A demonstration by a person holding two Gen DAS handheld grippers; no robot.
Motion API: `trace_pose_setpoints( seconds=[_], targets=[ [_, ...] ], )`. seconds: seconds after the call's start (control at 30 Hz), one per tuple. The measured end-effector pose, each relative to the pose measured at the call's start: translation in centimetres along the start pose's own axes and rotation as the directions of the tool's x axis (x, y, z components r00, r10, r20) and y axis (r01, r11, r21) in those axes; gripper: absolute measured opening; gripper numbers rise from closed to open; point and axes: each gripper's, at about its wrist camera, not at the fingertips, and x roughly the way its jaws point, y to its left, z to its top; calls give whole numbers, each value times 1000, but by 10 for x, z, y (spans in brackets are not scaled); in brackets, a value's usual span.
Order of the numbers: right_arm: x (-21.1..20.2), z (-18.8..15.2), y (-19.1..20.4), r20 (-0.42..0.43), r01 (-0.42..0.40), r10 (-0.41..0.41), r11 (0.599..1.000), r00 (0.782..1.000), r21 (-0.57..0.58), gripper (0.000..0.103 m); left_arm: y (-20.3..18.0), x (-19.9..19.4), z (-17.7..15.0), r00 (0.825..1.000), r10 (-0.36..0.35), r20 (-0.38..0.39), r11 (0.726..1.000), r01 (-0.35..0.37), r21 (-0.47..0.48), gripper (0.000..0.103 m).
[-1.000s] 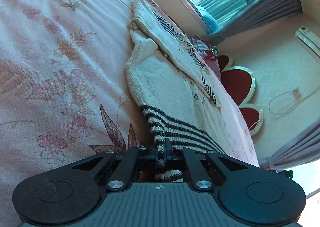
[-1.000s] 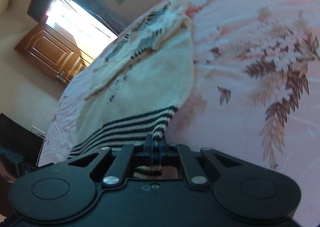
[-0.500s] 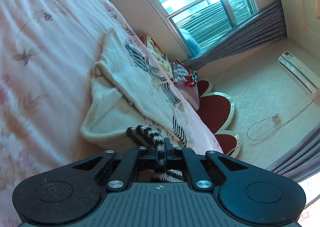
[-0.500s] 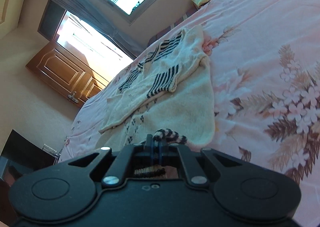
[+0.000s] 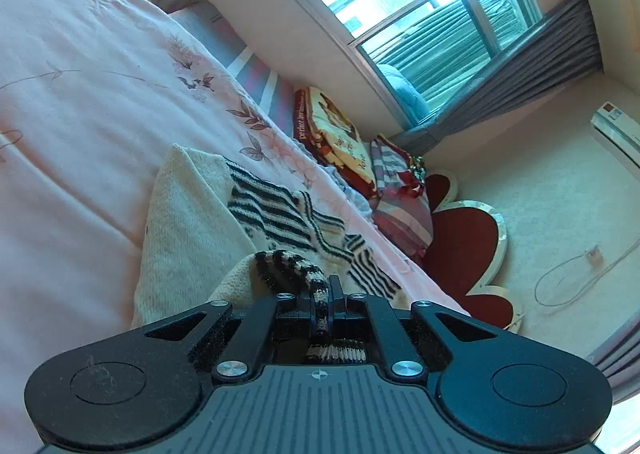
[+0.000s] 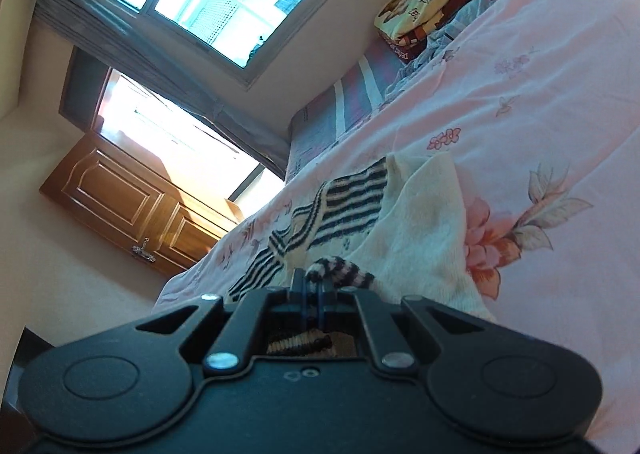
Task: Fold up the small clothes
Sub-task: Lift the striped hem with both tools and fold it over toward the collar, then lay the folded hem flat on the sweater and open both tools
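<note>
A small cream knitted sweater (image 5: 188,230) with black-and-white striped bands lies on the pink floral bedspread (image 5: 72,101). My left gripper (image 5: 321,296) is shut on the striped hem (image 5: 288,266), which is lifted and curled over the sweater's body. In the right wrist view my right gripper (image 6: 311,288) is shut on the other corner of the striped hem (image 6: 340,270), also raised over the cream sweater (image 6: 420,221). The striped collar and cuffs (image 6: 344,197) lie flat farther up the bed.
Folded blankets and pillows (image 5: 336,137) are stacked at the head of the bed beside a red heart-shaped headboard (image 5: 464,246). A window (image 5: 404,1) with grey curtains is behind. A wooden door (image 6: 120,197) stands beyond the bed's left side.
Both grippers have carried the striped hem up and forward over the sweater toward its collar; the sweater's lower half now doubles over the upper half.
</note>
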Motion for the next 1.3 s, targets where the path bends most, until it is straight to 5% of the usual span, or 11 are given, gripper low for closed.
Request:
trace_pose_setpoints(
  seconds=[0.17, 0.33, 0.43, 0.47, 0.53, 0.73, 1.0, 1.17, 1.3],
  targets=[
    [56, 19, -26, -56, 64, -60, 994, 997, 85, 5, 10, 49, 21, 995, 80, -51, 997, -80, 3, 5],
    [90, 33, -40, -35, 4, 0, 992, 999, 125, 15, 17, 76, 35, 996, 78, -35, 997, -77, 22, 7],
    [97, 39, -45, 20, -24, 22, 992, 1000, 128, 27, 25, 81, 37, 999, 39, 34, 999, -39, 10, 77],
    [98, 40, -46, 35, -28, 24, 992, 999, 122, 28, 25, 80, 37, 997, 28, 71, 1000, -29, 7, 88],
    [99, 41, -47, 54, -23, 17, 995, 998, 99, 34, 23, 81, 38, 992, 66, 112, 998, -68, 14, 94],
    [81, 43, -45, 148, -32, 25, 998, 989, 48, 42, 16, 84, 38, 991, 118, 66, 979, -127, 158, 92],
    [96, 43, -17, 45, 64, -56, 981, 997, -184, 38, 3, 87, 37, 970, 241, 38, 926, -242, 290, 58],
    [120, 25, 16, 7, 207, -225, 879, 974, -429, 34, 1, 84, 31, 945, 317, 82, 884, -326, 336, 23],
    [132, 12, 35, 57, 281, -302, 780, 952, -559, 7, 1, 80, 28, 943, 314, 112, 881, -334, 335, 18]
  ],
)
